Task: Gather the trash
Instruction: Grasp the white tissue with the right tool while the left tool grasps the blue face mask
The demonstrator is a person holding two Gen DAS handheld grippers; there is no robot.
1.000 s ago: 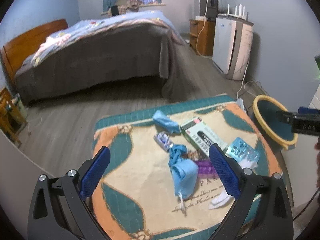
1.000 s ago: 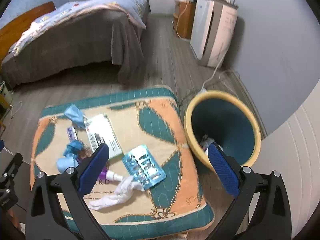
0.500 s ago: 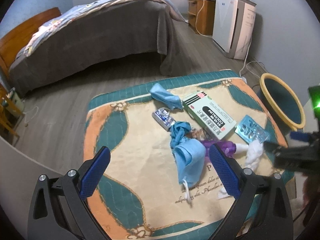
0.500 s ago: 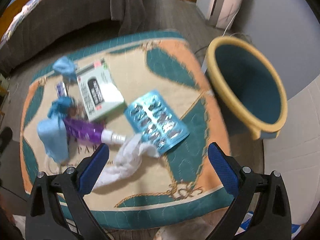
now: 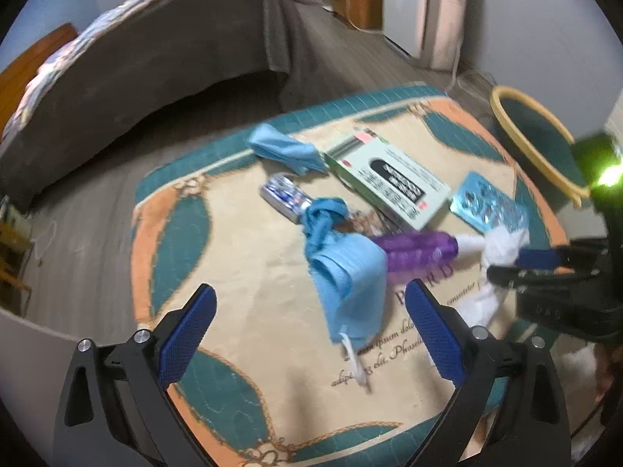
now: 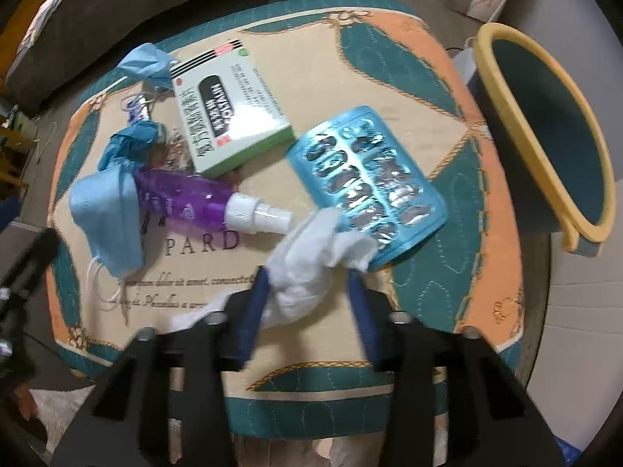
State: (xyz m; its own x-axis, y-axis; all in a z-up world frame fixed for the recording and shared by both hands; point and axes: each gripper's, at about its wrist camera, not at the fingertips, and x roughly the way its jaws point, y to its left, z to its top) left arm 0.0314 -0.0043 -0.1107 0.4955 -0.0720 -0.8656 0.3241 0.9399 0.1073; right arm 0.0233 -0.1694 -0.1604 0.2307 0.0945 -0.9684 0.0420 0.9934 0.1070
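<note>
Trash lies on a patterned cushion [image 6: 420, 89]: a crumpled white tissue [image 6: 311, 268], a blue blister pack [image 6: 370, 179], a purple spray bottle [image 6: 187, 198], a green medicine box [image 6: 229, 109], blue face masks [image 6: 109, 206] and a small foil pack [image 5: 286, 196]. My right gripper [image 6: 307, 284] has its fingers narrowed around the tissue, touching it on both sides; it shows at the right of the left wrist view [image 5: 506, 262]. My left gripper [image 5: 311, 327] is open and empty above the cushion's near side, by the large mask [image 5: 348, 276].
A yellow-rimmed teal bin [image 6: 545, 116] stands on the floor right of the cushion. A bed [image 5: 155, 46] lies behind, with a white appliance [image 5: 436, 7] and a wooden cabinet at the back right. Wooden floor surrounds the cushion.
My right gripper has come down to the cushion and closed from wide open around the white tissue. My left gripper has moved lower and closer to the cushion.
</note>
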